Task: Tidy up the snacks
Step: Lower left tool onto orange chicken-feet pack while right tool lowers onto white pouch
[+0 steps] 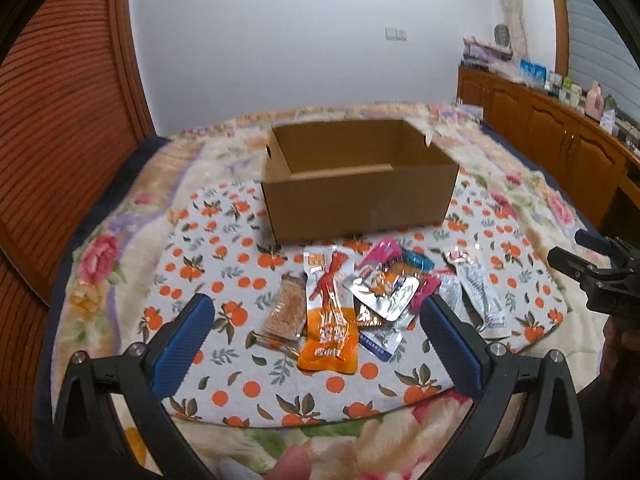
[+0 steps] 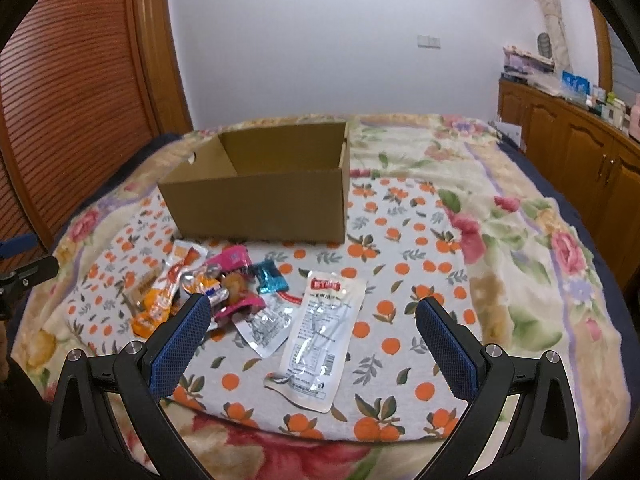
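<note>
- The bed (image 2: 520, 264) fills most of both views, covered by a floral blanket (image 1: 120, 216) with an orange-print cloth (image 2: 400, 248) spread on top
- An open cardboard box (image 1: 356, 188) sits on the far part of the cloth, upright, with nothing visible inside it
- The left tongs (image 1: 316, 320) hang wide apart above the near edge of the snack pile, holding nothing — the blue pads (image 1: 184, 340) frame the pile from either side
- The right tongs (image 2: 312, 320) are likewise spread wide and hold nothing; they also show at the right edge of the left wrist view
- A long clear packet with a red label (image 2: 320, 336) lies flat on the cloth, nearest the right tongs, just beside the rest of the pile
- An orange pouch with a red figure (image 1: 330, 312) lies lengthwise in front of the box, close to the left tongs
- A brown grain bar in clear wrap (image 1: 284, 308) lies touching the orange pouch's left side
- A silver foil packet (image 1: 384, 292) overlaps pink wrappers (image 2: 236, 258) in the middle of the heap
- A small teal candy wrapper (image 2: 272, 278) rests at the pile's edge — between the pink wrappers and the clear packet
</note>
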{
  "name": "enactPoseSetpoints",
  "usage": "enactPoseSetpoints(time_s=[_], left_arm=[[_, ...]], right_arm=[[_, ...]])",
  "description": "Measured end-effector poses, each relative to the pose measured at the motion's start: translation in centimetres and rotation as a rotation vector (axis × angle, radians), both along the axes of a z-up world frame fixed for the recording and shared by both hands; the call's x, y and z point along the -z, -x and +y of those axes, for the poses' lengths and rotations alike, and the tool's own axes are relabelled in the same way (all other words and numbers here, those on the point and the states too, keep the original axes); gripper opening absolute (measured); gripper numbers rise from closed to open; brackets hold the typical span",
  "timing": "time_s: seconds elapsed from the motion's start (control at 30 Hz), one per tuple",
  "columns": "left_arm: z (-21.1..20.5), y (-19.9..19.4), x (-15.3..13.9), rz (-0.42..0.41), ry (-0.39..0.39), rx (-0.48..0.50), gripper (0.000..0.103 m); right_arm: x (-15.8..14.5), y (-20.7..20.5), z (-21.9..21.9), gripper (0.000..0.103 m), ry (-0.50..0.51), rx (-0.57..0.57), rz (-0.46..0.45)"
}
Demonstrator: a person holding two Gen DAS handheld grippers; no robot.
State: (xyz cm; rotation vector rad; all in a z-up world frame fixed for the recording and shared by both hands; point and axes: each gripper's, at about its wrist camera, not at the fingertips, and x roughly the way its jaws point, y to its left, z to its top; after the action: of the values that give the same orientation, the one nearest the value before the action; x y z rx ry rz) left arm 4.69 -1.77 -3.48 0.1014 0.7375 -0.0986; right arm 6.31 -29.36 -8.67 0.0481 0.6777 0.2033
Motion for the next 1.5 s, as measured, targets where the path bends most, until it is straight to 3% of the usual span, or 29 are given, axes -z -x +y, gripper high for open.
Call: enactPoseSetpoints(time_s=[0.27, 0.47, 0.93, 1.27, 1.4, 1.47, 1.5], left_arm=[[-0.8, -2.4, 2.2, 0.086, -0.002, 0.036, 0.103], [-0.2, -5.0, 4.0, 0.190, 0.043, 0.049, 0.102], [0.3, -11.4, 10.2, 0.398, 0.089, 0.069, 0.088], [-0.9, -13.7, 13.4, 0.463, 0.012, 0.116, 0.088], [-0.6, -14.3, 13.9, 0.470, 0.044, 0.109, 0.088], [-0.6, -14.5, 13.8, 0.460, 0.053, 0.117, 0.083], [-0.7, -14.5, 13.7, 0.450, 0.047, 0.121, 0.074]], right_arm=[[2.1, -2.8, 0.6, 0.103, 0.027, -0.022, 0.090], [4.0, -4.5, 0.7, 0.102, 0.029, -0.041, 0.177], [8.0, -7.5, 0.7, 0.088, 0.021, -0.065, 0.327], [9.0, -8.1, 0.7, 0.088, 0.003, -0.071, 0.358], [9.0, -8.2, 0.8, 0.088, 0.002, -0.072, 0.356], [9.1, -8.1, 0.8, 0.088, 0.003, -0.074, 0.358], [9.1, -8.2, 0.9, 0.088, 0.005, -0.075, 0.359]])
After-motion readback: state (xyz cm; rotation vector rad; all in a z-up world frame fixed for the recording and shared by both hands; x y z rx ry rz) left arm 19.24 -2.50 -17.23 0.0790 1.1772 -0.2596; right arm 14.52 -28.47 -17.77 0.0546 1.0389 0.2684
